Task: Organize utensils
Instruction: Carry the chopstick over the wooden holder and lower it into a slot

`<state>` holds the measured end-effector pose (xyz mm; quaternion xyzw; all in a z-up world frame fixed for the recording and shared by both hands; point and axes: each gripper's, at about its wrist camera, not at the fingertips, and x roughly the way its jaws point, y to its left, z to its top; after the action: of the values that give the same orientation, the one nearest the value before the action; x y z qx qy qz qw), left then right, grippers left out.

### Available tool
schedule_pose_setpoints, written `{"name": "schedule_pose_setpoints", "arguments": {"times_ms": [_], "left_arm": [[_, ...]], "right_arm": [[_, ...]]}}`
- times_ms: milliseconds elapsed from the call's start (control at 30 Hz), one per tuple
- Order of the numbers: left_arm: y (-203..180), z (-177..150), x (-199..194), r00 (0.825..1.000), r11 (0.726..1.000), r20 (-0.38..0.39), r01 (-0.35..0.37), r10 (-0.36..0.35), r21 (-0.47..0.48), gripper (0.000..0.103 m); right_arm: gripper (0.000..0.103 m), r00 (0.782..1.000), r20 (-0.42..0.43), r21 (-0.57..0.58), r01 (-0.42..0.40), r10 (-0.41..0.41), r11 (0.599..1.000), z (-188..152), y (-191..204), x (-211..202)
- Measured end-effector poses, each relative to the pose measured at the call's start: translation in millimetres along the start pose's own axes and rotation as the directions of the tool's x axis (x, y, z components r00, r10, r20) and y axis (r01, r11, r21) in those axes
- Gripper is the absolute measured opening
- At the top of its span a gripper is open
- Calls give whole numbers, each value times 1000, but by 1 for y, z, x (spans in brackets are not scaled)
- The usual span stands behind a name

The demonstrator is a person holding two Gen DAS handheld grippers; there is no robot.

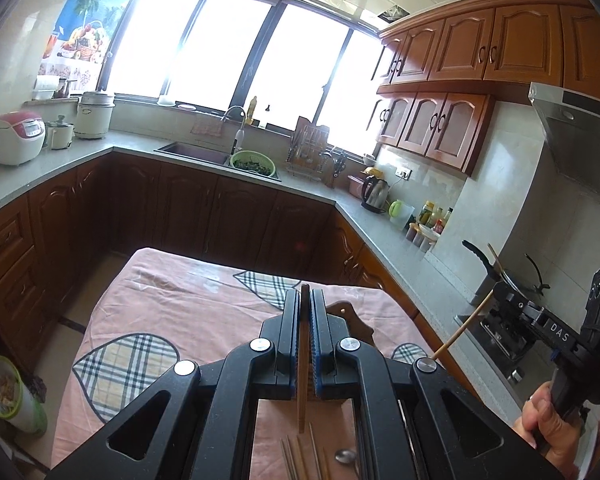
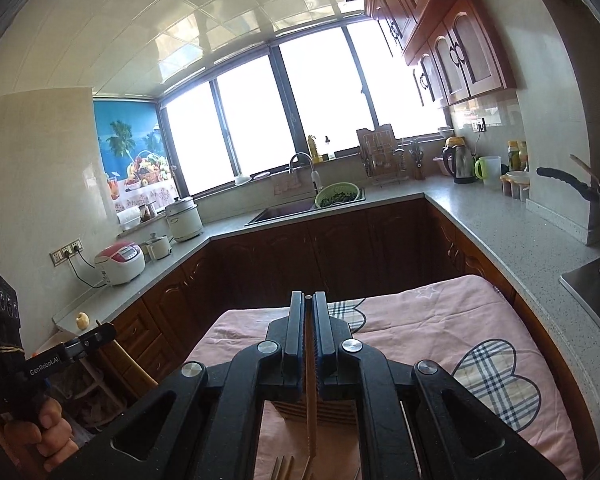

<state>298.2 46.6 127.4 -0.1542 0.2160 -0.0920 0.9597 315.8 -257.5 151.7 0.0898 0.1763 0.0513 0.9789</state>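
Start with your left gripper: its jaws are closed tight on a single wooden chopstick that runs back between the pads, its tail hanging over the loose chopsticks and the spoon lying on the pink cloth below the claw. Just past the fingertips sits a brown wooden holder, likely where the stick belongs. Keep the pinch firm and the stick in line with the fingers, and bring its tip over a slot before you let go; a thin stick pivots easily in flat pads. Your right gripper is likewise shut on one chopstick, with the ribbed top of the holder directly under the claw and more loose sticks behind it. I would settle one stick at a time, so the two hands do not crowd the holder. The left view alone shows the right tool from outside, off to the claw's right, a pale stick jutting from it, and the spoon; the right view alone shows the holder's grooved top and your left hand on its handle, off to the claw's left.
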Motion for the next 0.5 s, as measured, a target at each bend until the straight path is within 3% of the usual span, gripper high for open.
{"name": "schedule_pose_setpoints", "arguments": {"times_ms": [300,500], "left_arm": [[-10,28,53,998,1000,56,0,-1,23,4],[-9,28,95,997,1000,83,-1,0,16,4]], "right_arm": [[3,996,84,37,19,-22,999,36,-11,25],[3,994,93,43,44,-48,998,41,-20,53]]}}
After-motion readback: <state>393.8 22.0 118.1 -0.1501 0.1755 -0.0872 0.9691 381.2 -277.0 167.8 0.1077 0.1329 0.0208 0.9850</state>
